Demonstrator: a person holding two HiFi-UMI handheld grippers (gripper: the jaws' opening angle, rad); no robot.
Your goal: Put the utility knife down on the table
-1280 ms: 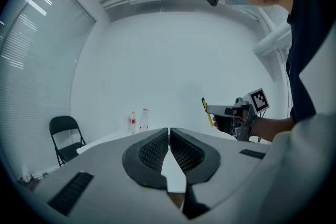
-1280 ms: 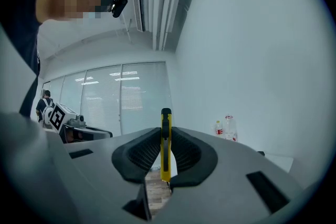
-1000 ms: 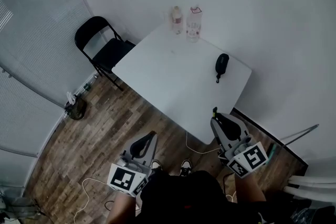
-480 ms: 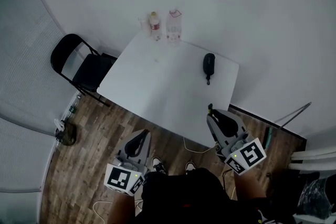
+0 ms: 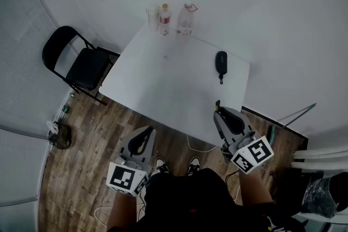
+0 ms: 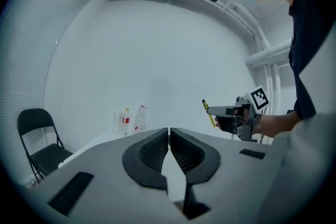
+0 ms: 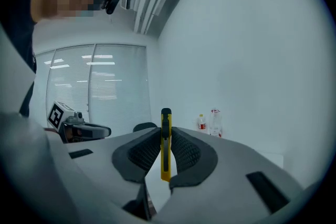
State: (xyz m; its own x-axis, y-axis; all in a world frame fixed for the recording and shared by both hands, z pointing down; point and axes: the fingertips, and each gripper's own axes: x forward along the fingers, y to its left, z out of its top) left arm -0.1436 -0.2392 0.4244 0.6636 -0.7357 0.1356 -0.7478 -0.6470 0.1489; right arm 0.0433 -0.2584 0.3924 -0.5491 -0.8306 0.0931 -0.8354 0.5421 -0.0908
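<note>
A yellow utility knife (image 7: 166,144) stands upright, clamped between the jaws of my right gripper (image 7: 166,136). In the head view the right gripper (image 5: 222,114) hangs over the near right corner of the white table (image 5: 163,84), with the utility knife (image 5: 218,106) poking out of its tip. My left gripper (image 5: 142,138) is shut and holds nothing; it hovers over the wooden floor just off the table's near edge. From the left gripper view its jaws meet with no gap, and the right gripper (image 6: 209,111) shows at the right with the knife (image 6: 208,113).
A black case (image 5: 221,61) lies on the table's right part. Bottles (image 5: 185,19) and a cup stand at its far edge by the wall. A black folding chair (image 5: 73,62) is at the left. A white cable (image 5: 196,146) runs on the floor near my shoes.
The head view has shifted, so the table now sits more to the left and nearer. Both grippers stay shut at about the same height, the right one keeping the knife.
</note>
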